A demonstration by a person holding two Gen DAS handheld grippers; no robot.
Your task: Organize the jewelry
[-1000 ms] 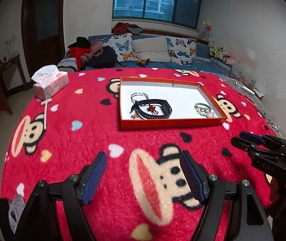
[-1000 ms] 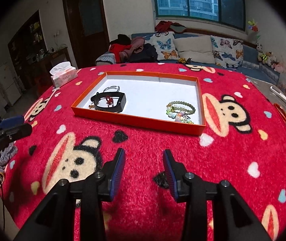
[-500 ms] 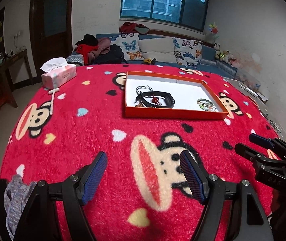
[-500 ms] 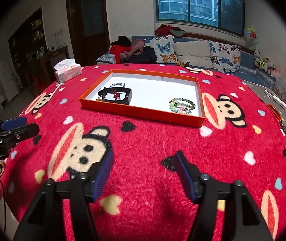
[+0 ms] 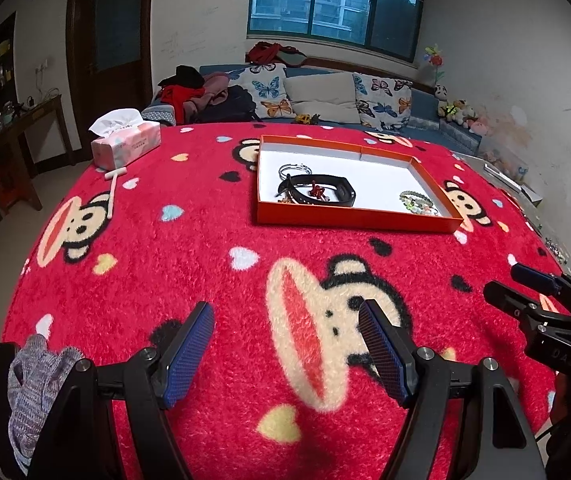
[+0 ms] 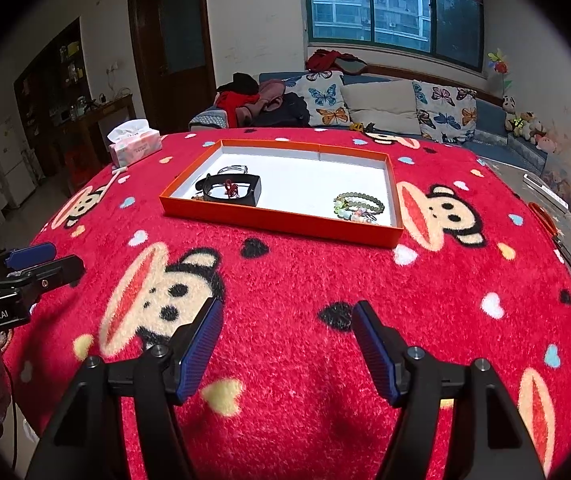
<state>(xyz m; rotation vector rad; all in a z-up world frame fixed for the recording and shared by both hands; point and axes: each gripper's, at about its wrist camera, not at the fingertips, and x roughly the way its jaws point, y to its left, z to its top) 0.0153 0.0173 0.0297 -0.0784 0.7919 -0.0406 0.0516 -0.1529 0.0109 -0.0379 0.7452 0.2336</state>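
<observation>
Both tools, left tool and right tool, gape wide and empty, the jewelry apparently sorted in the orange tray well ahead.

White walls, a dark door, a window above a blue sofa, perhaps dusk outside.

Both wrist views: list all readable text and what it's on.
"GenRobot.AI": white print on the left gripper body, seen in the right wrist view.
"DAS": faint embossed letters on the right gripper body, in the left wrist view; possibly partial.
Tissue pack: print too blurred to read.
</observation>
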